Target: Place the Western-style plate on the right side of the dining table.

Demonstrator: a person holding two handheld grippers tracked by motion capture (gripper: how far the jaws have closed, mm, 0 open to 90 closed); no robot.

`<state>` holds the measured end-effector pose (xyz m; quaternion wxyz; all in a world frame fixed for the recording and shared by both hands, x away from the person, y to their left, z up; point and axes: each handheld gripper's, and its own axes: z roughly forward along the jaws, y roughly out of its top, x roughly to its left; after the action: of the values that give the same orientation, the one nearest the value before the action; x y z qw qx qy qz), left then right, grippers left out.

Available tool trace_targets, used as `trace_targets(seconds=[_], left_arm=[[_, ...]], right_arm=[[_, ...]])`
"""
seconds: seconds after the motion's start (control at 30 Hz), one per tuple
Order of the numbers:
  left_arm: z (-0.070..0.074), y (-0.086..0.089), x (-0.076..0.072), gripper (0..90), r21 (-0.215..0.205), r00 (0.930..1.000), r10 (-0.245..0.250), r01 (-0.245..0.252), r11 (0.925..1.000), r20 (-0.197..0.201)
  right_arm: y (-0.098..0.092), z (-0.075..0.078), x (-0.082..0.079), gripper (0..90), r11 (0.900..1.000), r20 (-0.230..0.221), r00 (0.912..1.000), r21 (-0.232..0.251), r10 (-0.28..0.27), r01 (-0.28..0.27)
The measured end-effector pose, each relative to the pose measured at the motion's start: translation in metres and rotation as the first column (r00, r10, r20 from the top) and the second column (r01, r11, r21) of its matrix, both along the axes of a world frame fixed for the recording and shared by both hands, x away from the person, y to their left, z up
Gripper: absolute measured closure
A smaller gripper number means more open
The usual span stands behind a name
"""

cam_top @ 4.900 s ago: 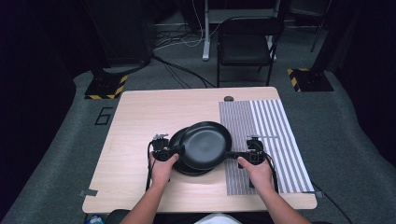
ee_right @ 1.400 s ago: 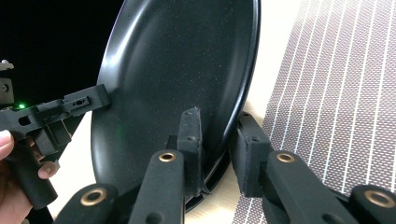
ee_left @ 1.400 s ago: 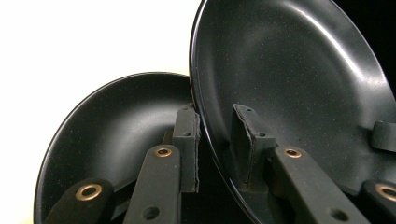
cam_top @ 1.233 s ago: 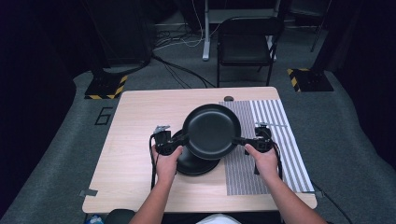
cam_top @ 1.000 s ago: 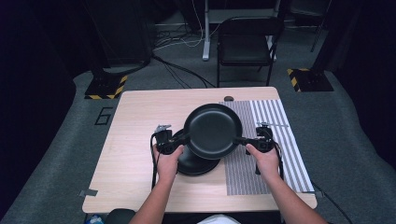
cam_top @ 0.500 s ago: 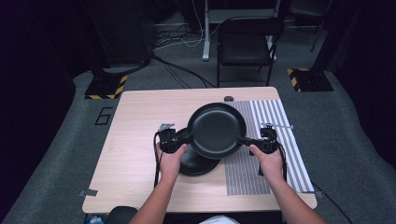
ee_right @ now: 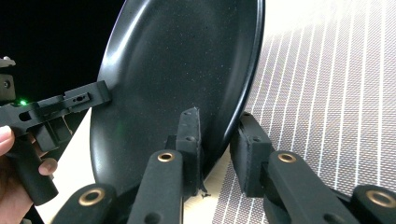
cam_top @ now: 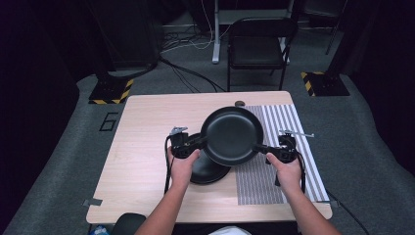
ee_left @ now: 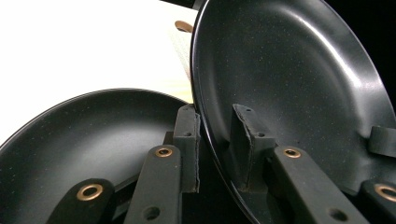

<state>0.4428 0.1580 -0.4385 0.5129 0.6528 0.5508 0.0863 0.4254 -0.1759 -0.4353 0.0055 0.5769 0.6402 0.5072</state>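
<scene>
Black non-stick coating covers the round shallow frying pan point(cam_top: 232, 135) that both grippers carry above the light wooden tabletop point(cam_top: 142, 147). The left gripper point(cam_top: 195, 143) pinches the pan's rim on its left side and the right gripper point(cam_top: 262, 147) pinches the rim on the opposite side, so the load is split between two grips across the pan's width; that is probably why it sits fairly level instead of tipping.

In the left gripper view the fingers point(ee_left: 187, 140) are narrowed on the rim, one pad inside the bowl and one outside against the wall. The right gripper view shows the same clamp: one finger point(ee_right: 189, 140) lies on the inner face and the other sits behind the edge. Neither grip uses a handle, and none can be made out on this pan, so the thin rim is judged to be the only hold that narrow jaws can take.

A second black round pan point(cam_top: 208, 169) rests on the tabletop just below and to the left of the lifted one, partly under it; the left gripper view shows its bowl point(ee_left: 84, 140) beneath the held rim. The lifted pan hangs over the border between bare wood and the grey-and-white striped mat point(cam_top: 284, 147), which suggests the mat is its destination. A small brown round object point(cam_top: 239, 103) lies near the far edge, well apart.
</scene>
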Motion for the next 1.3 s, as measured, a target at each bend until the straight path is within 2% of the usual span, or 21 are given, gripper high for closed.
trace_targets(seconds=[0.23, 0.8, 1.0, 1.3], left_arm=[[0.006, -0.008, 0.003, 72.1, 0.005, 0.9997, -0.020, 0.020, 0.9998, 0.014], [0.011, -0.027, 0.010, 72.4, 0.001, 0.9977, -0.063, 0.063, 0.9980, 0.024], [0.011, -0.034, 0.012, 72.7, -0.003, 0.9967, -0.079, 0.079, 0.9969, 0.020], [0.007, -0.045, 0.017, 72.7, -0.012, 0.9946, -0.103, 0.103, 0.9946, 0.012]], right_arm=[[-0.008, 0.004, -0.003, 74.0, 1.000, 0.012, 0.9997, 0.010, -0.019, 0.019], [-0.026, 0.008, -0.013, 73.8, 0.998, 0.025, 0.9976, 0.013, -0.065, 0.065], [-0.032, 0.007, -0.017, 73.7, 0.996, 0.023, 0.9963, 0.016, -0.083, 0.083], [-0.040, 0.006, -0.023, 73.3, 0.994, 0.032, 0.9935, -0.008, -0.109, 0.110]])
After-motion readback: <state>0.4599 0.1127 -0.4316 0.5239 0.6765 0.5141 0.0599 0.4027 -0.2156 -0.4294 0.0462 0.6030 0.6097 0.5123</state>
